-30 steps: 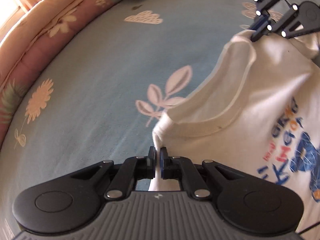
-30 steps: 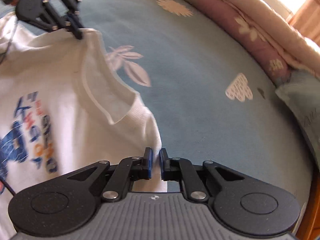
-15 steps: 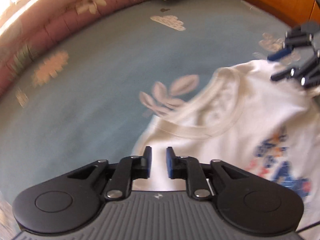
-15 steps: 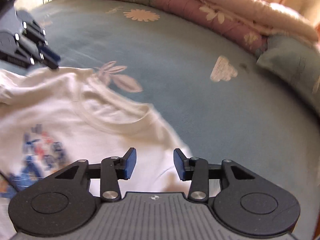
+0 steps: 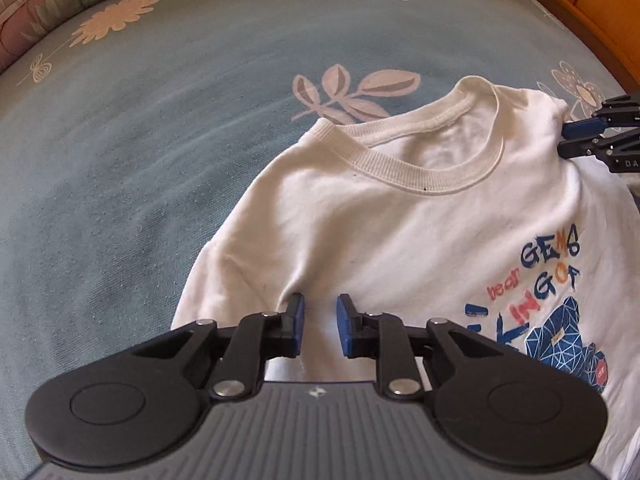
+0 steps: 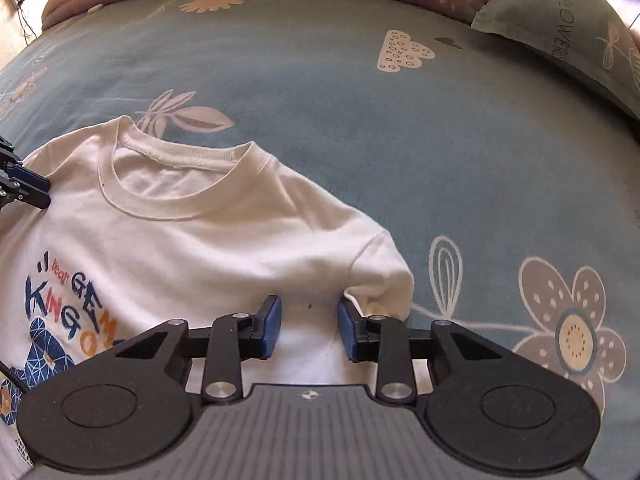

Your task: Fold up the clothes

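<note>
Now flat on the blue floral bedspread [image 5: 168, 184], the white T-shirt [image 5: 400, 240] lies print-up, collar pointing ahead of the fingers, body running back beneath them. Left gripper [image 5: 320, 326] and right gripper [image 6: 309, 330] stand spread over either shoulder, gripping nothing; the right's jaws have just narrowed.
</note>
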The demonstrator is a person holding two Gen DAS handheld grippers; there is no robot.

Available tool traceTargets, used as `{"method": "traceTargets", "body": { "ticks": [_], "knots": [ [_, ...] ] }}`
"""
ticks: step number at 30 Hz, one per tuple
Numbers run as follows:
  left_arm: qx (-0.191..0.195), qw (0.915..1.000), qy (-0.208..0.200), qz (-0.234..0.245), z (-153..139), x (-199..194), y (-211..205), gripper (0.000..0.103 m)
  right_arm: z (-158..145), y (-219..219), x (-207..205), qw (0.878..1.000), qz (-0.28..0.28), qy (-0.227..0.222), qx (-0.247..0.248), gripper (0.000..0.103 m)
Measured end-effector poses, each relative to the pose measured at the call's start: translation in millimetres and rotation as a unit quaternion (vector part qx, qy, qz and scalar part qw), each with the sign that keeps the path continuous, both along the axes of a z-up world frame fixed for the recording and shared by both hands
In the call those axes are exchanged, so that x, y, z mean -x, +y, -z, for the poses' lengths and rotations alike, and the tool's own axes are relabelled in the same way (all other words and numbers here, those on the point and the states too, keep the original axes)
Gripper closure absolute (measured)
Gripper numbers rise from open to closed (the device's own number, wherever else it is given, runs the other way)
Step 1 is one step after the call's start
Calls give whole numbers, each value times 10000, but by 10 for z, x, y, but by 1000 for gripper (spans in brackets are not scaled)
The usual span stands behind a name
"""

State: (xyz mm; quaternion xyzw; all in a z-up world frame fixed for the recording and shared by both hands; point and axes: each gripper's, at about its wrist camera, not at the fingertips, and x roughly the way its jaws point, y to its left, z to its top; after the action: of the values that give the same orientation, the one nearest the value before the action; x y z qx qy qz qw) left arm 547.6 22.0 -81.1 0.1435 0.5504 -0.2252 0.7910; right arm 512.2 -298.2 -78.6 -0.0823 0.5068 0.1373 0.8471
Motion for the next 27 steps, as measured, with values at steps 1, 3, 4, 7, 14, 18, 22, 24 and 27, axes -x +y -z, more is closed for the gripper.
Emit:
{"method": "traceTargets", "body": {
  "ticks": [1, 3, 4, 7, 14, 18, 22, 24, 27],
  "knots": [
    [-97, 9999, -105, 42, -45, 5, -38, 83, -41, 8, -24, 10000, -17, -45, 15, 66],
    [78, 9998, -193, 8, -152, 15, -63, 77, -124, 25, -68, 9999, -51, -135, 40, 61],
    [283, 9995, -145, -49, -196, 12, -64, 72, -178, 42, -38, 9998, -77, -193, 15, 57],
    [814, 9965, 110, -147, -201, 4, -113, 69, -264, 128, 41, 9995, -184, -202, -156, 54],
    [795, 9964, 229, -207, 58, 23, -295, 67, 40, 553, 74, 9982, -565, -11, -214, 45],
    [667, 9956, -276, -600, 78, -171, -262, 66, 186, 601, -81, 9988, -408, -177, -199, 25],
    [798, 9936, -468, -651, 118, -385, -240, 66, 233, 619, -310, 9992, -219, -222, -235, 10],
    [801, 9936, -542, -587, 108, -425, -262, 66, 267, 646, -380, 9995, -204, -145, -204, 0],
    [837, 9926, -595, -650, 29, -383, -253, 66, 271, 667, -405, 9996, -192, -112, -150, 0]
  ]
}}
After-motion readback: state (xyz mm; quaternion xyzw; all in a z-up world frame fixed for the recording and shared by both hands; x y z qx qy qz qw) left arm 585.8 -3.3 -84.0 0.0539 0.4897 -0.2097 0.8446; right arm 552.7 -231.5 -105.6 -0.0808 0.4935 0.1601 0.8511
